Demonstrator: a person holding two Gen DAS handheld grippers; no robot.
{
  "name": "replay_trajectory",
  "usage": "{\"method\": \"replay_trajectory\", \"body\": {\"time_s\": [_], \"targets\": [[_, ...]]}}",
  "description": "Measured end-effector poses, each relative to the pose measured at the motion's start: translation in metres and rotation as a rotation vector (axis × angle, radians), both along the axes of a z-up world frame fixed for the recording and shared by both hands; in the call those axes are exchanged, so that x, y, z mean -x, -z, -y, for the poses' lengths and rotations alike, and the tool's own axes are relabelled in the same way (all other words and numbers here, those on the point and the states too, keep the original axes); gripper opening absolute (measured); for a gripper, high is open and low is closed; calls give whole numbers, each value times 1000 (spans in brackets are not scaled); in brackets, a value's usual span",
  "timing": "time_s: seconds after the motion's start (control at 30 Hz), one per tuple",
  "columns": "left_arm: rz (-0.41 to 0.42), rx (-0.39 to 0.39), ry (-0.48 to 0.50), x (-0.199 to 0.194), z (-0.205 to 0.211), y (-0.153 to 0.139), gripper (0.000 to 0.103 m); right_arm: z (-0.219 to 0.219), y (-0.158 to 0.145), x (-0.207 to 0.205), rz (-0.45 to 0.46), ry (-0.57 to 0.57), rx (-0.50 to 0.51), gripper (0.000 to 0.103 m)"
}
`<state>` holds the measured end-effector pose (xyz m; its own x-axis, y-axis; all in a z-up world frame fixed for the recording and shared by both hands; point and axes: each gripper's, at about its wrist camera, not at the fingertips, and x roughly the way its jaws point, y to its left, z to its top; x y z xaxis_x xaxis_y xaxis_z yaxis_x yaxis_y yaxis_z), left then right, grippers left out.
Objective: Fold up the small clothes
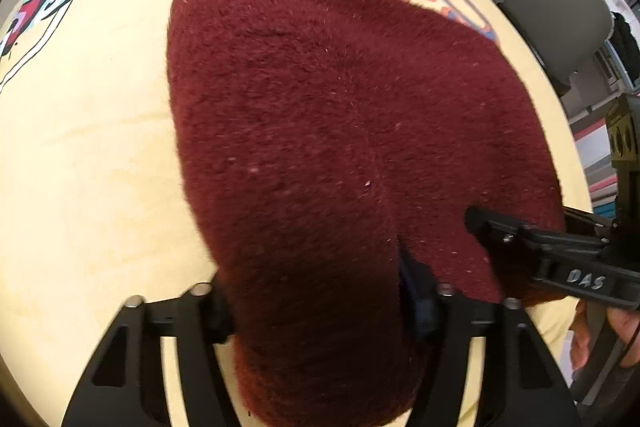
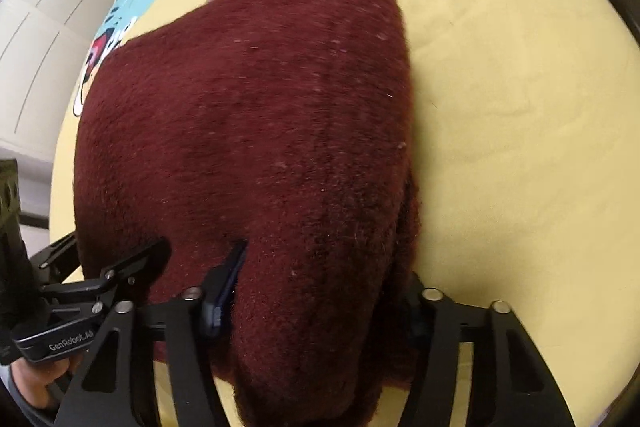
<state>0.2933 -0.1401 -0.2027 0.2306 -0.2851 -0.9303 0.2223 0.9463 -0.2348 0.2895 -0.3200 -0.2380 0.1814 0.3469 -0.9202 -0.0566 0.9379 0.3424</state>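
Both hand-held grippers, left [image 1: 320, 311] and right [image 2: 316, 307], are clamped side by side on the near edge of the maroon fleece garment [image 1: 340, 131], which stretches lengthwise away from them across the yellow dino blanket [image 1: 88, 147].

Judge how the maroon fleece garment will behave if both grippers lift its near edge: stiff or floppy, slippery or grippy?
Probably floppy: the maroon garment drapes over the left gripper and right gripper, bunching between their fingers. Likely grippy, given its fuzzy pile against the yellow printed cloth. It looks light yet thick, so folds may spring open.
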Motion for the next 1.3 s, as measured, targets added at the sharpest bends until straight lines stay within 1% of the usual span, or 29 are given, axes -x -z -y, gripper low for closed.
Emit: {"method": "replay_trajectory", "body": {"time_s": [0.03, 0.13, 0.23, 0.4, 0.47, 0.6, 0.63, 0.67, 0.73, 0.8, 0.83, 0.9, 0.93, 0.97, 1.03, 1.1, 1.13, 1.17, 1.23, 1.3], "targets": [[6, 10, -1, 0, -1, -3, 48, -3, -4, 2, 12, -5, 12, 50], [14, 46, -4, -1, -10, -13, 45, -11, -17, 7, 35, -3, 26, 44], [39, 85, 16, -2, -20, -34, 44, -13, -38, 12, 68, -17, 35, 42], [123, 108, 58, 4, -45, -80, 43, -17, -78, 19, 147, 2, 4, 41], [154, 116, 61, 8, -59, -93, 43, -25, -94, 22, 175, -2, -9, 41], [184, 133, 24, 16, -102, -105, 43, -52, -119, 26, 221, -25, -23, 41], [188, 131, 14, 27, -110, -103, 43, -59, -121, 27, 234, -41, -19, 41], [190, 125, 6, 30, -120, -100, 43, -68, -123, 25, 239, -51, -18, 41], [181, 119, -15, 52, -142, -97, 43, -82, -118, 25, 238, -74, -17, 41], [166, 116, -38, 55, -153, -82, 44, -108, -105, 15, 221, -92, -16, 41], [158, 115, -47, 56, -157, -77, 44, -117, -98, 14, 210, -98, -16, 41], [127, 102, -77, 59, -169, -57, 44, -129, -81, 9, 186, -112, 2, 41], [114, 93, -87, 64, -175, -54, 44, -139, -72, 8, 169, -113, 10, 42], [95, 83, -104, 67, -180, -43, 45, -143, -61, 9, 146, -111, 13, 42], [69, 88, -125, 67, -189, -27, 47, -157, -41, 7, 117, -111, 37, 44], [78, 95, -134, 71, -194, -21, 53, -158, -29, 11, 122, -113, 64, 47], [87, 93, -133, 73, -194, -20, 55, -158, -28, 13, 124, -111, 61, 50], [90, 89, -132, 72, -197, -19, 61, -157, -27, 13, 123, -108, 57, 52], [84, 75, -136, 74, -199, -20, 65, -150, -24, 10, 115, -103, 52, 60], [92, 41, -167, 76, -200, -24, 78, -146, -26, 8, 119, -92, 51, 65]]}}
